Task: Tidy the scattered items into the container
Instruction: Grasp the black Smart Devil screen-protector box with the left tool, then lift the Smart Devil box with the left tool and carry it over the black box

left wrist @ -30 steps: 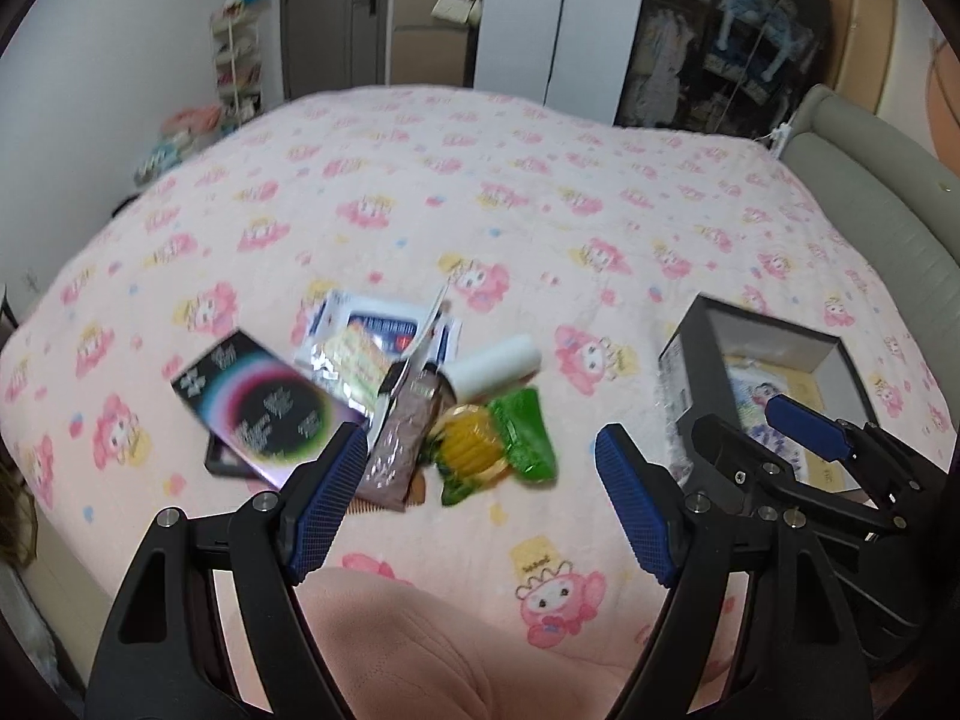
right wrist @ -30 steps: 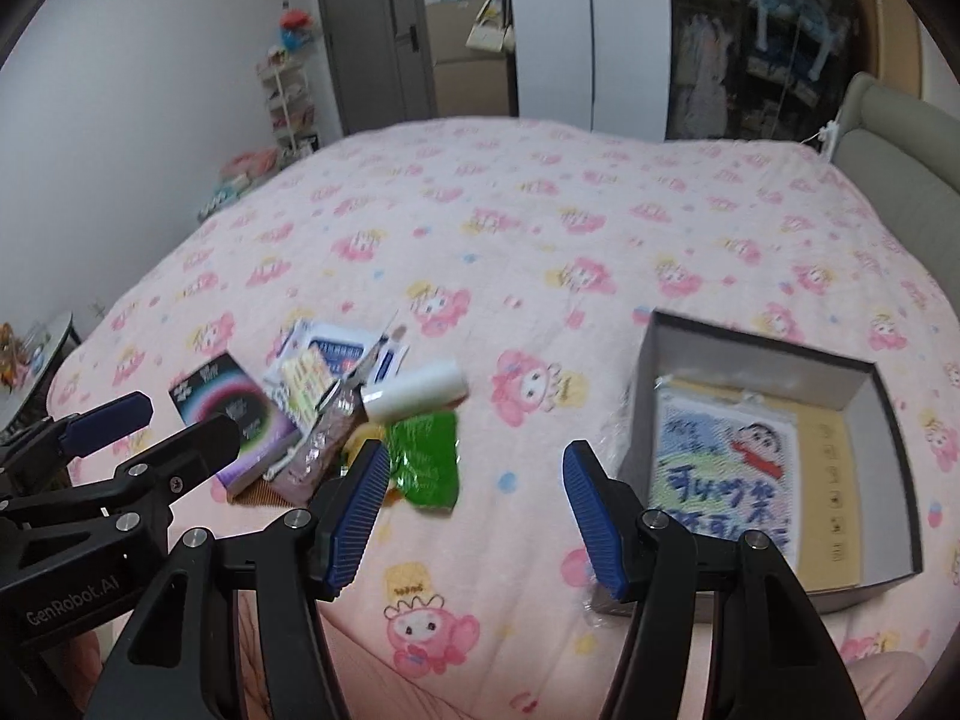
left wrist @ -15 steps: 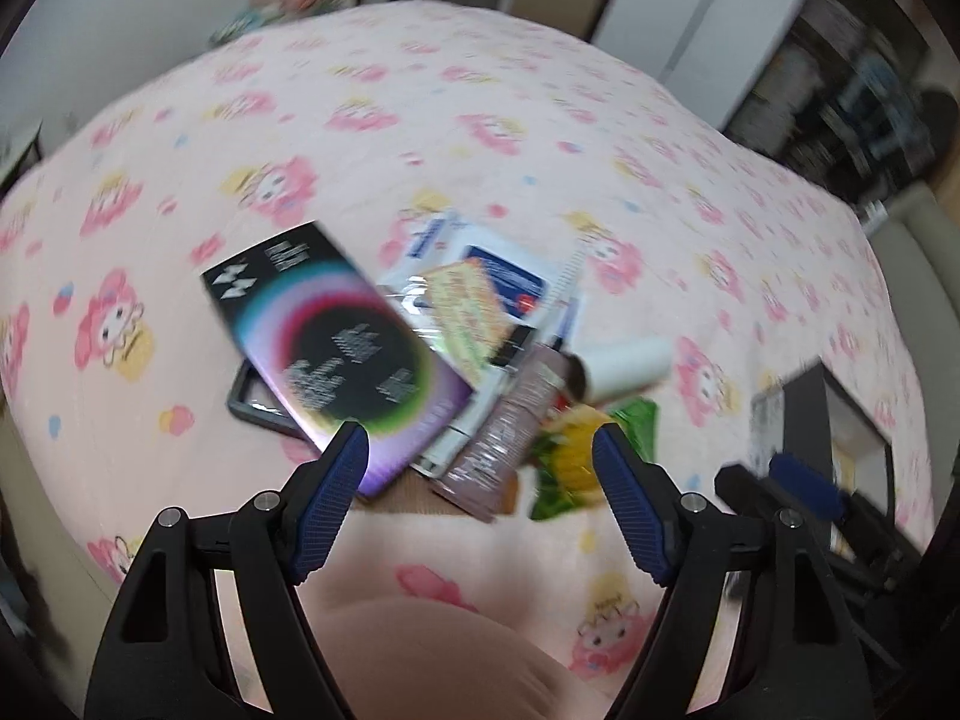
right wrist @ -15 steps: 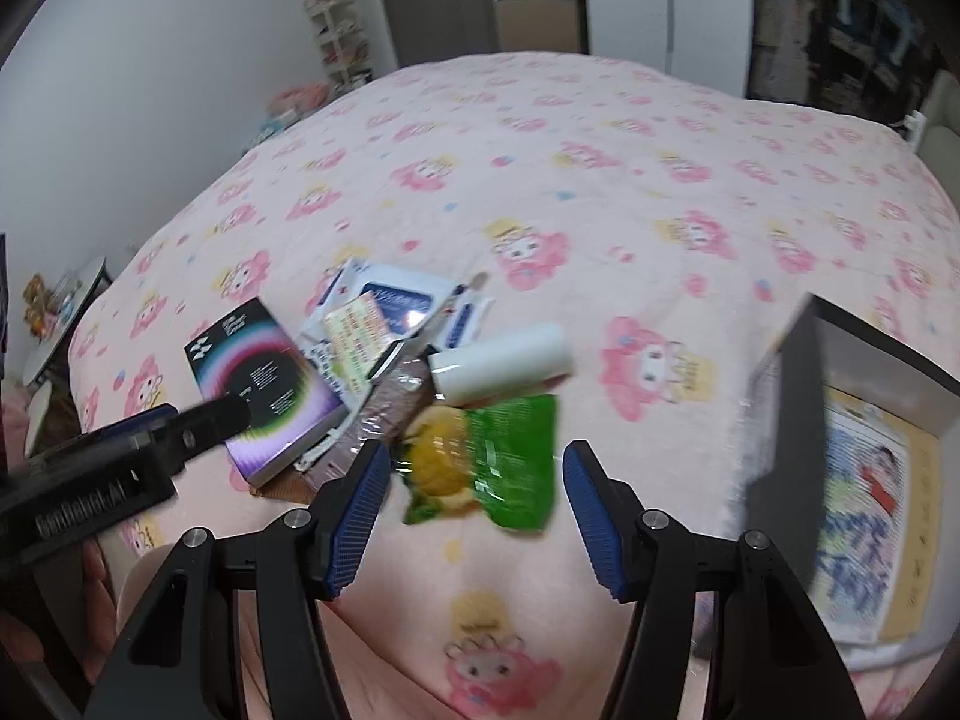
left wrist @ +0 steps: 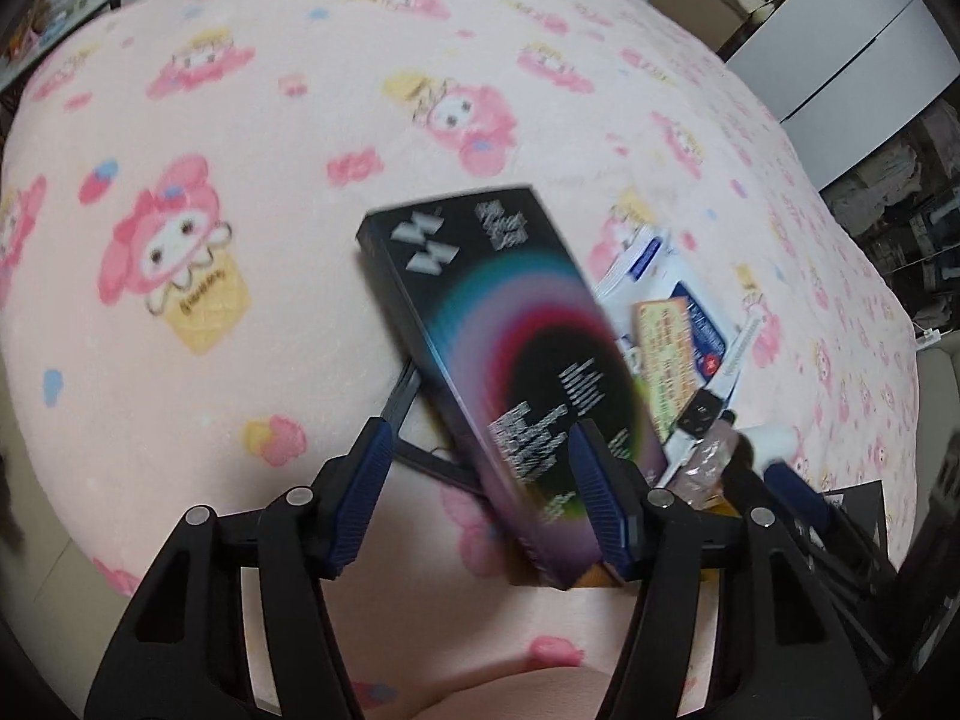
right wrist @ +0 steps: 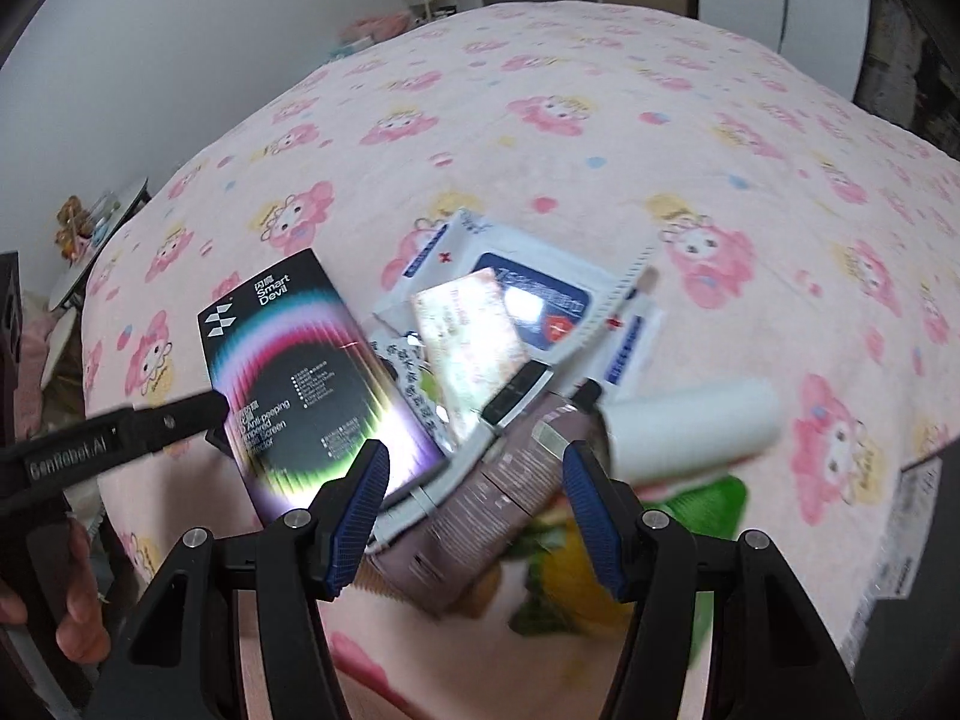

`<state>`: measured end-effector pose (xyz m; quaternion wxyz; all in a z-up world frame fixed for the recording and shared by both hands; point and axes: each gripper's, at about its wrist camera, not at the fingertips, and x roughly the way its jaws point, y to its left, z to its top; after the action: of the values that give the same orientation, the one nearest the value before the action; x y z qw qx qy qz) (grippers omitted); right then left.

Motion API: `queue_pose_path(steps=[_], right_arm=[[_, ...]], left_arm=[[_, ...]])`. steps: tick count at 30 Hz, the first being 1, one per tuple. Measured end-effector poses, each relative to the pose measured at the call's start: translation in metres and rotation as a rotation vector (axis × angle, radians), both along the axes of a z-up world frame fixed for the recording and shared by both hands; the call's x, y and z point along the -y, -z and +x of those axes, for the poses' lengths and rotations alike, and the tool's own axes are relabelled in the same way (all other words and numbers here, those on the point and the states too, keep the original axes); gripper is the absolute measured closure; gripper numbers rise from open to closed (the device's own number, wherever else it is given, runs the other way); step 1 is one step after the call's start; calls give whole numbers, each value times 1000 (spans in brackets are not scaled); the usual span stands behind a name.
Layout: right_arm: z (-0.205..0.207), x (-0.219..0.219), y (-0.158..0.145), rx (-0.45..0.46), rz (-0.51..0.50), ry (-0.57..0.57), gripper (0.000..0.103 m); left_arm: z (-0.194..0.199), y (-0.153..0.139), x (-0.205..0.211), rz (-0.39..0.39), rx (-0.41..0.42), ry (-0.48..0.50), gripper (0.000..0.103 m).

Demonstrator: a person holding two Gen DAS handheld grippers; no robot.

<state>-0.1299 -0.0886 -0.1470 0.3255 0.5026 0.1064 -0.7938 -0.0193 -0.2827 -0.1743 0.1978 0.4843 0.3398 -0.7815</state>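
Left wrist view: the left gripper (left wrist: pixel 480 504) points steeply down at the pink cartoon-print blanket (left wrist: pixel 252 138), its blue-padded jaws closing around the near end of a flat black box with a rainbow ring on its face (left wrist: pixel 510 354); the box lies tilted between the pads, the right pad at its edge and the left pad apart from it. Beyond the right jaw lie a yellow-printed card packet (left wrist: pixel 666 354), a white-and-blue wipes pouch (left wrist: pixel 684 300) and a white cylinder (left wrist: pixel 777 441), with the right gripper's blue fingertip (left wrist: pixel 798 489) crossing in front. Whether the dark corner past that fingertip is the container cannot be told. Right wrist view: the right gripper (right wrist: pixel 474 510) holds its jaws apart over a brownish-mauve tube (right wrist: pixel 486 522), which lies between the pads with neither pressing on it. Just outside the right jaw sit the white cylinder (right wrist: pixel 690 429) and a green-and-yellow snack packet (right wrist: pixel 600 564); outside the left jaw lies the black box (right wrist: pixel 306 372), the left gripper's black finger (right wrist: pixel 162 423) against its edge. Farther off rest the card packet (right wrist: pixel 474 336) and the wipes pouch (right wrist: pixel 540 288).
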Motion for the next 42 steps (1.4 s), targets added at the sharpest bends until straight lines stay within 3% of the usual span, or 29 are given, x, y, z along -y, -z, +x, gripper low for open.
queue_pose_path(steps=[2, 9, 12, 17, 22, 25, 27, 31, 35, 42], right_arm=[[-6, 12, 10, 16, 2, -20, 46], [-18, 42, 36, 32, 2, -84, 46], [-20, 48, 43, 105, -17, -115, 47], [-5, 48, 44, 221, -63, -184, 51], [20, 46, 30, 239, -67, -273, 52], [18, 46, 28, 178, -45, -238, 52], [14, 50, 31, 126, -10, -208, 52], [6, 61, 50, 239, -83, -240, 49], [12, 75, 55, 290, -114, -321, 52], [27, 52, 32, 277, -134, -312, 54]], left_arm=[[-4, 6, -1, 10, 1, 31, 58], [-15, 18, 1, 50, 3, 56, 59], [-16, 19, 4, 55, 0, 54, 59], [-20, 11, 9, -25, -6, 52, 59], [-13, 9, 15, -37, -10, 34, 60], [-3, 13, 17, -15, -7, 25, 60], [3, 17, 18, 4, -7, 20, 57], [5, 26, 18, 45, 0, 25, 50], [-8, 26, 7, -5, 37, 55, 40], [-21, 8, -12, -52, 30, 136, 40]])
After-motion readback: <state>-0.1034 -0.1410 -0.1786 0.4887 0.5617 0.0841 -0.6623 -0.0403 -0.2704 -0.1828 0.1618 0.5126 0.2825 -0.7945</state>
